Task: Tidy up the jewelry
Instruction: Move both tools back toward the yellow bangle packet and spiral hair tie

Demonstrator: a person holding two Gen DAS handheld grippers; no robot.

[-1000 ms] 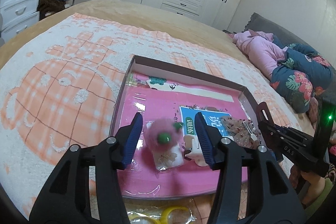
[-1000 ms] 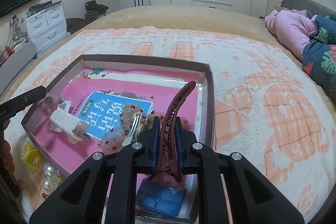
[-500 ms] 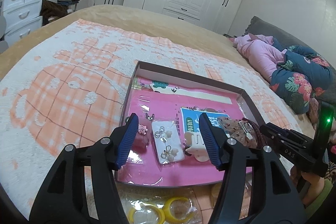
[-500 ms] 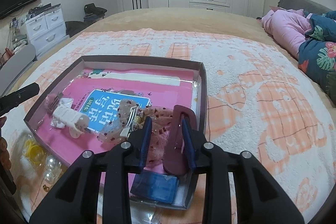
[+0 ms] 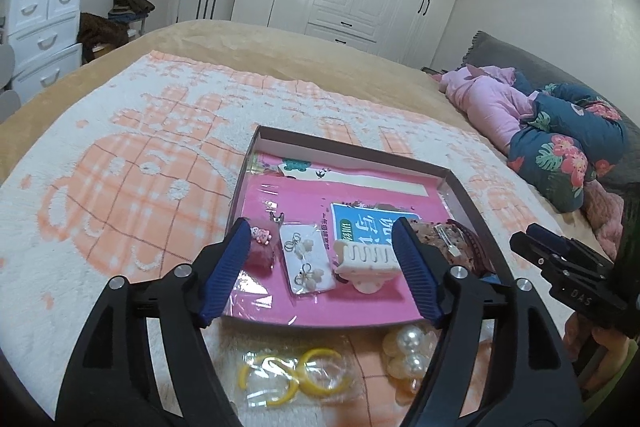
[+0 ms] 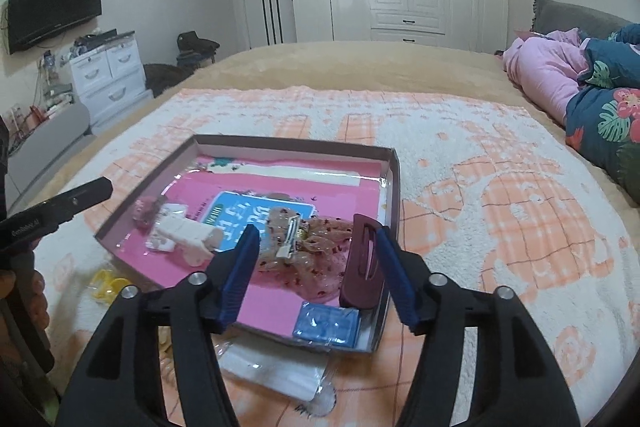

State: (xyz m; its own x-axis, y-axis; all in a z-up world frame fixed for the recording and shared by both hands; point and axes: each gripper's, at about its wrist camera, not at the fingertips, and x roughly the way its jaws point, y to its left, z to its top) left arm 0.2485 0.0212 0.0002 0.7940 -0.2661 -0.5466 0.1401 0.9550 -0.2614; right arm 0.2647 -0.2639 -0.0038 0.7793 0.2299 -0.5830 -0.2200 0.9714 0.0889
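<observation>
A shallow brown box with a pink lining lies on the bed blanket. In it are a pink pom-pom clip, a card of earrings, a white claw clip, a sheer floral bow and a maroon hair clip leaning at the right wall. My left gripper is open and empty above the box's near edge. My right gripper is open and empty, with the maroon clip just inside its right finger.
Outside the box's near edge lie a bag of yellow hoops and a string of large pearls. A blue packet sits in the box's near right corner, a white packet below it. Pink and floral bedding lies at the right.
My right gripper opened and let go of the maroon hair clip in the box. My left gripper let the pink pom-pom clip into the box and drew back and up. Both opened wider.
</observation>
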